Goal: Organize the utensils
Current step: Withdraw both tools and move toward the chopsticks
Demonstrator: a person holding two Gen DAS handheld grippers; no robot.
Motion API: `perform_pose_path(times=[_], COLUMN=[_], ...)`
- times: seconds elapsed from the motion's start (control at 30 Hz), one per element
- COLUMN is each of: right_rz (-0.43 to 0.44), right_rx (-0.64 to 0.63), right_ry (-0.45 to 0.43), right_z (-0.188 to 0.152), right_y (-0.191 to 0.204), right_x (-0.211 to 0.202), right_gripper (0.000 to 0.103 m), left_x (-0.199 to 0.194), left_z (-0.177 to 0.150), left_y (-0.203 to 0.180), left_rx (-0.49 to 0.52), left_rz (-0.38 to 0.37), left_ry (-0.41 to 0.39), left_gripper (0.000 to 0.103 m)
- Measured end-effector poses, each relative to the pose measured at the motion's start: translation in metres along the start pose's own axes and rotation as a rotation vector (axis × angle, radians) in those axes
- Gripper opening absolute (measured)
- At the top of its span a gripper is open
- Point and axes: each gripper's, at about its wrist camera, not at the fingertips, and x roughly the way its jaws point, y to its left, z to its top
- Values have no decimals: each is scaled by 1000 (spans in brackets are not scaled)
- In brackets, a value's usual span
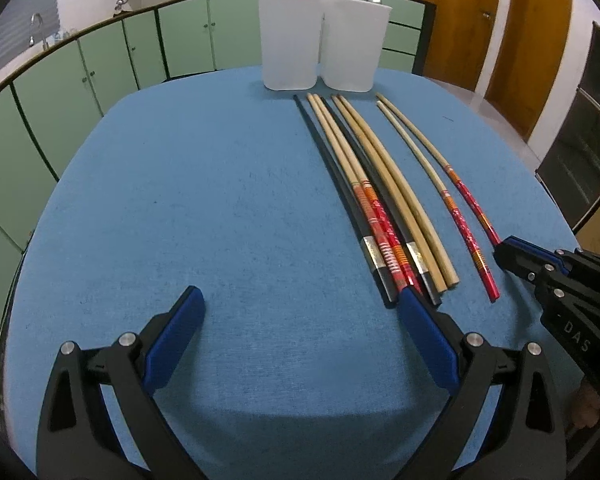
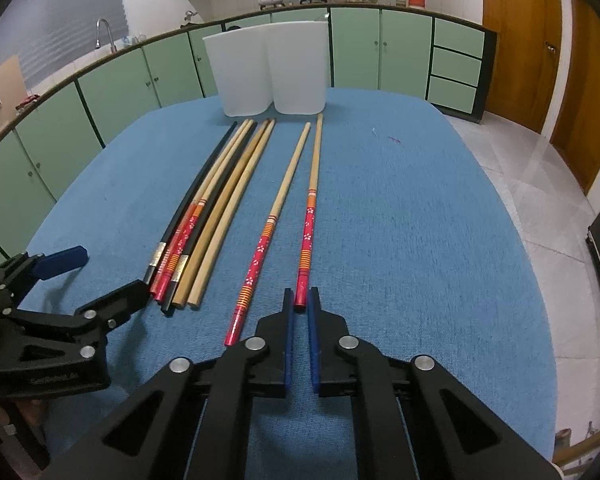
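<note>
Left tongs (image 1: 300,312) gape wide over the blue tabletop (image 1: 204,208), while right tongs (image 2: 300,304), almost closed, touch one red chopstick (image 2: 310,220) at bottom center.

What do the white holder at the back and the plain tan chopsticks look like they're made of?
White holder: probably plastic; smooth, matte, slightly translucent walls with rounded corners, two compartments.
Plain tan chopsticks: likely bamboo or wood; uniform pale tan, unpainted, dull finish. Grain is too fine to confirm.
</note>
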Motion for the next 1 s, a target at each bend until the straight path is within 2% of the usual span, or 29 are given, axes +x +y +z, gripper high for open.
perform_pose_path(times=[0.13, 0.37, 0.53, 0.6, 1.0], right_rz=[2, 4, 13, 25, 69], right_rx=[2, 5, 14, 24, 22], right_ry=[-1, -2, -4, -7, -17], right_z=[0, -1, -1, -2, -9], right_y=[1, 2, 2, 0, -5], right_x=[0, 0, 0, -1, -9], right_gripper=[6, 7, 7, 7, 8], left_x=[-1, -4, -5, -5, -6], left_z=[-1, -3, -2, -1, -2], left_y=[9, 3, -5, -5, -11], left_rx=[-25, -15, 0, -7, 0], left_rz=[23, 8, -1, -4, -12], left_ry=[3, 0, -11, -15, -22], left_gripper=[95, 94, 74, 70, 59])
